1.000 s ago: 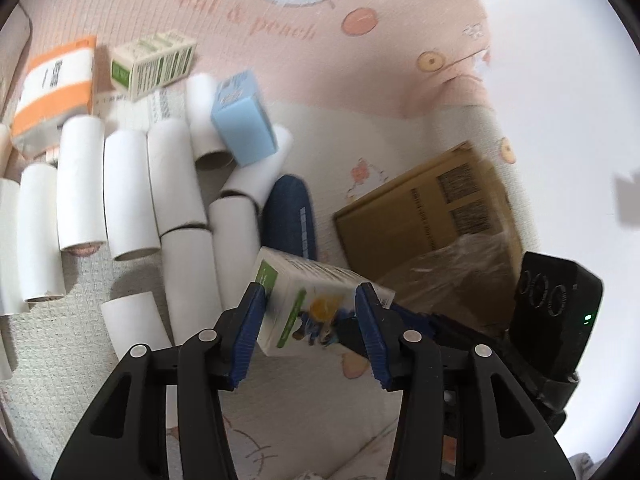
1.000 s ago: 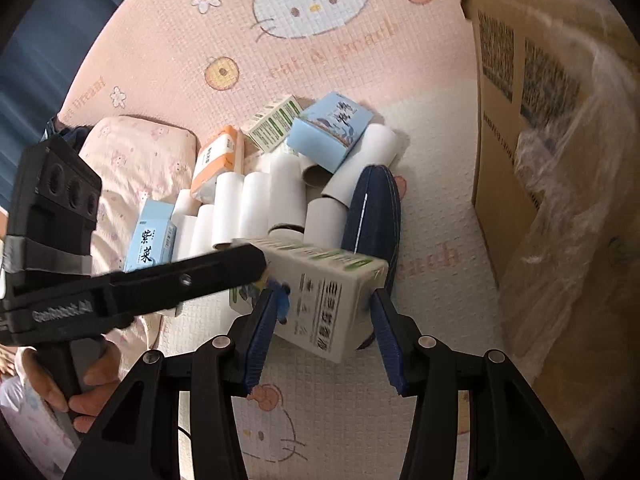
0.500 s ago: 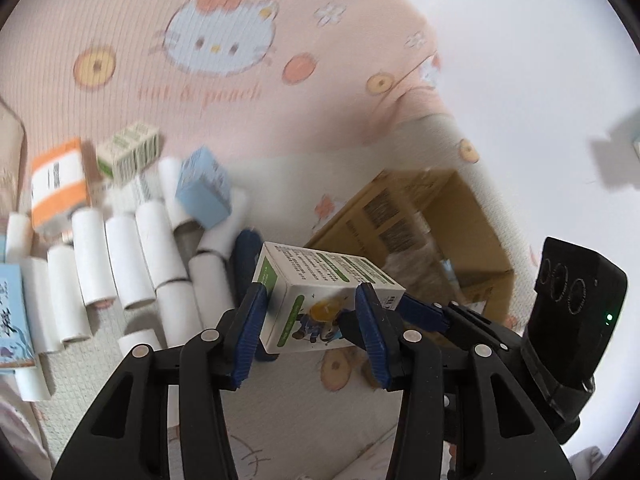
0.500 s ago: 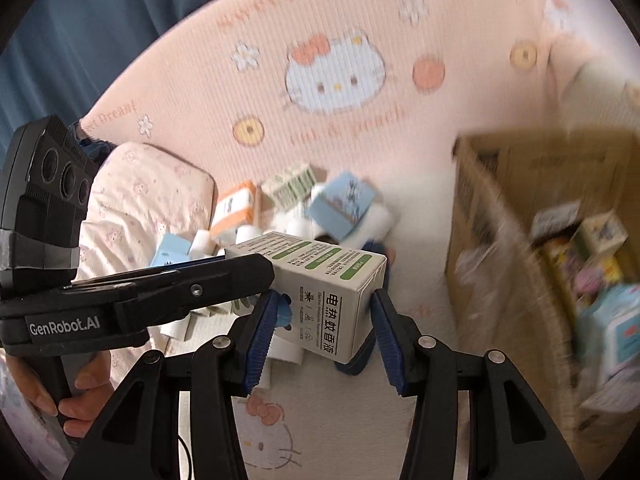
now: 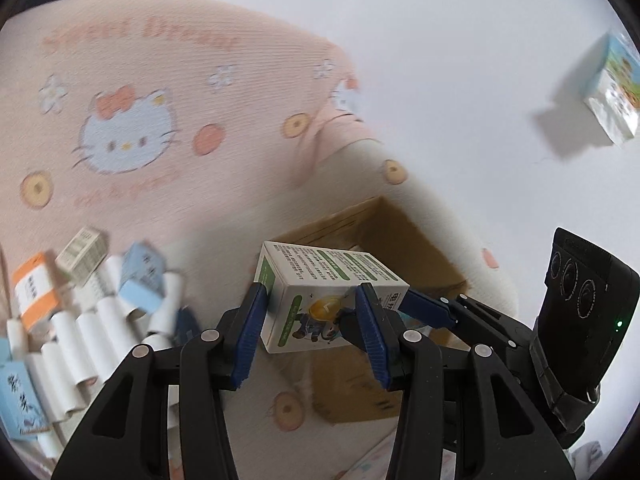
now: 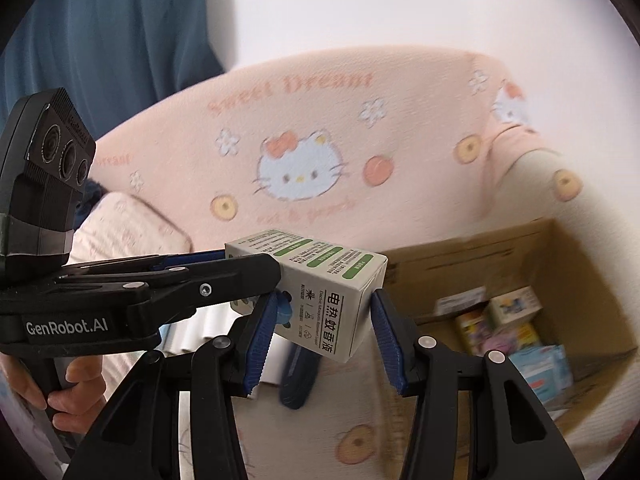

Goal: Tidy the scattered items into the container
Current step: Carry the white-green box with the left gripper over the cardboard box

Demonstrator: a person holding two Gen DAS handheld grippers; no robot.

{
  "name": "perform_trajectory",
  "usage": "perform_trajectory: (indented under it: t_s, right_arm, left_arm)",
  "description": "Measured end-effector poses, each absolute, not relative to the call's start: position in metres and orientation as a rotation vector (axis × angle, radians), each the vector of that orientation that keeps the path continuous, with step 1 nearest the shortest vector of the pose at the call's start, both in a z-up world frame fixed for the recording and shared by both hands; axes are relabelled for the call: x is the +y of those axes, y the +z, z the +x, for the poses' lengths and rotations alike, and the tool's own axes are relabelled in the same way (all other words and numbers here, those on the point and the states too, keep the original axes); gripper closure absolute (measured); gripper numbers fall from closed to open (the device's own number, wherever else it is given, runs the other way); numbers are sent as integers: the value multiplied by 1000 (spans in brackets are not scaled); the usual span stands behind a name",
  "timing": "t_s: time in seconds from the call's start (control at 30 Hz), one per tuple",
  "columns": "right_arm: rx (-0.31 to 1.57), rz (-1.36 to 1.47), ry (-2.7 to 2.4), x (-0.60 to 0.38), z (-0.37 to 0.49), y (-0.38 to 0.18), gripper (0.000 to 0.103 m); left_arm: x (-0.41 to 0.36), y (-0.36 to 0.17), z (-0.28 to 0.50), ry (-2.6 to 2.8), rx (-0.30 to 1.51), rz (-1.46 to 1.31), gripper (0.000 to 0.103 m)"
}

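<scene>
A white and green box [image 5: 328, 300] hangs in the air, held from two sides at once. The left hand-held gripper [image 5: 312, 330] grasps it, with blue pads pressed on two opposite faces. The right hand-held gripper [image 6: 324, 332] grips its other end, where a face with dark printed characters shows. In the right wrist view the left tool reaches in from the left, and a hand [image 6: 60, 376] wraps its handle.

The box is above the edge of an open cardboard container [image 6: 560, 264], which sits on a bed covered by a pink and cream cartoon-cat blanket [image 5: 132, 128]. In the right wrist view the container lies to the right of and below the box. Inside it are several small packages [image 6: 516, 328], blurred, in yellow, purple, white and light blue.

To the left on the bed lies a scatter of items. White paper rolls [image 5: 96, 340] lie side by side. Among them are a light blue box [image 5: 140, 284], an orange and white box [image 5: 34, 296] and a small green and white box [image 5: 82, 254]. A dark blue pouch [image 6: 298, 376] lies just beside the rolls, partly hidden behind the held box.

A white wall rises behind the bed. A blue curtain [image 6: 100, 40] hangs at the left in the right wrist view.
</scene>
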State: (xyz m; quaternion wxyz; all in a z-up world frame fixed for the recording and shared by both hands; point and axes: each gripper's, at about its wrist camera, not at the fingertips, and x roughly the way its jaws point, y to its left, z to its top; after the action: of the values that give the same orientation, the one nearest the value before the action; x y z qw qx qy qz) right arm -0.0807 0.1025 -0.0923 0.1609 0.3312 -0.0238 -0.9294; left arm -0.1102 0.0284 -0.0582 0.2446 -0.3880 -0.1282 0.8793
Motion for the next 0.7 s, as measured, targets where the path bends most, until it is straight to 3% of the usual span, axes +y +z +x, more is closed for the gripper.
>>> perform_trajectory:
  t_s: [0.37, 0.7]
  right_arm:
    - [-79, 989, -2768, 185, -93, -70, 57]
    - [-53, 1155, -2727, 244, -137, -82, 57]
  left_arm:
    - [116, -49, -154, 2271, -341, -1074, 53]
    - [176, -76, -211, 2191, -370, -1198, 53]
